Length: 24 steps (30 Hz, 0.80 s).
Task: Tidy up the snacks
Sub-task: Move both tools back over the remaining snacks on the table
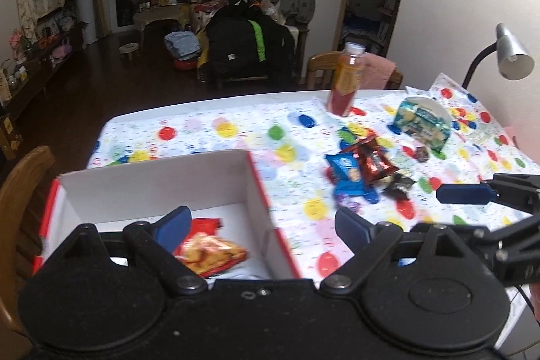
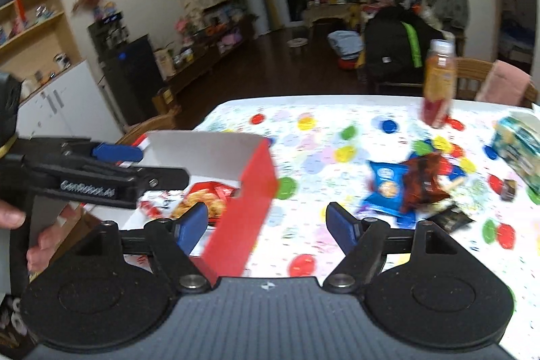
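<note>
From the left wrist, our left tongs (image 1: 260, 225) hang spread and empty over the box (image 1: 152, 184), where one orange packet (image 1: 211, 253) already lies. The snack pile (image 1: 368, 172) sits on the surface (image 1: 209, 137), right of the box.

From the right wrist, our right tongs (image 2: 266, 225) are also apart, holding nothing, near the box's red wall (image 2: 249, 208). We should swing right, lower onto the blue packet (image 2: 386, 188), and pinch one edge only.
</note>
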Each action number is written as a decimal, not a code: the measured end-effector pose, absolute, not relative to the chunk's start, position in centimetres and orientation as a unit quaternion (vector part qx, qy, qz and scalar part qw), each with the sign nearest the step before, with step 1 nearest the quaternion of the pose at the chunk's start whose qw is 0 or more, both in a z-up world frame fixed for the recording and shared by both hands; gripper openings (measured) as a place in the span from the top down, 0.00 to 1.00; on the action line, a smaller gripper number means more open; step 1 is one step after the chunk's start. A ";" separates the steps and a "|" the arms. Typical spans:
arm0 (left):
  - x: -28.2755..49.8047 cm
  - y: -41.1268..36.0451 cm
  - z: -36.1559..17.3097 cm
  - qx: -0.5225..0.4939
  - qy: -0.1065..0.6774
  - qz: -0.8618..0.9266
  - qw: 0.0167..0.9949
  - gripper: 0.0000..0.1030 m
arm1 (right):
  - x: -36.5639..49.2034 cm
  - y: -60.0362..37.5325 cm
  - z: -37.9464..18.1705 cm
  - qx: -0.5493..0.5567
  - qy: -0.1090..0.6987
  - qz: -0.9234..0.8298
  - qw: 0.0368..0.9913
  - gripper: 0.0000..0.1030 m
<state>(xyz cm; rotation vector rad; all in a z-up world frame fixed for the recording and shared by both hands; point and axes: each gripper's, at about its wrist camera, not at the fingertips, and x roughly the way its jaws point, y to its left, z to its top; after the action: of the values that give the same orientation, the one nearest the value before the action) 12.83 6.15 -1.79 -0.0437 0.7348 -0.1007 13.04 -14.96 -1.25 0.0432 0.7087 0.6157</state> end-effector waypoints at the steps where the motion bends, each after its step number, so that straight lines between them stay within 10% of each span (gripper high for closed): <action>1: 12.8 5.6 -1.8 -0.024 0.358 -0.052 0.932 0.11 | 13.2 -15.8 -1.3 0.026 0.341 0.290 0.894 0.21; 24: 19.0 -6.8 -6.8 -0.047 0.365 -0.040 0.929 0.00 | 20.4 -29.5 -6.1 0.020 0.351 0.207 0.913 0.13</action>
<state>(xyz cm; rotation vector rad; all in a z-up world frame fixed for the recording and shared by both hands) 19.01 -6.82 -6.82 -0.0964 0.7481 -0.0828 20.37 -29.52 -6.12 0.0416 0.7228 0.4265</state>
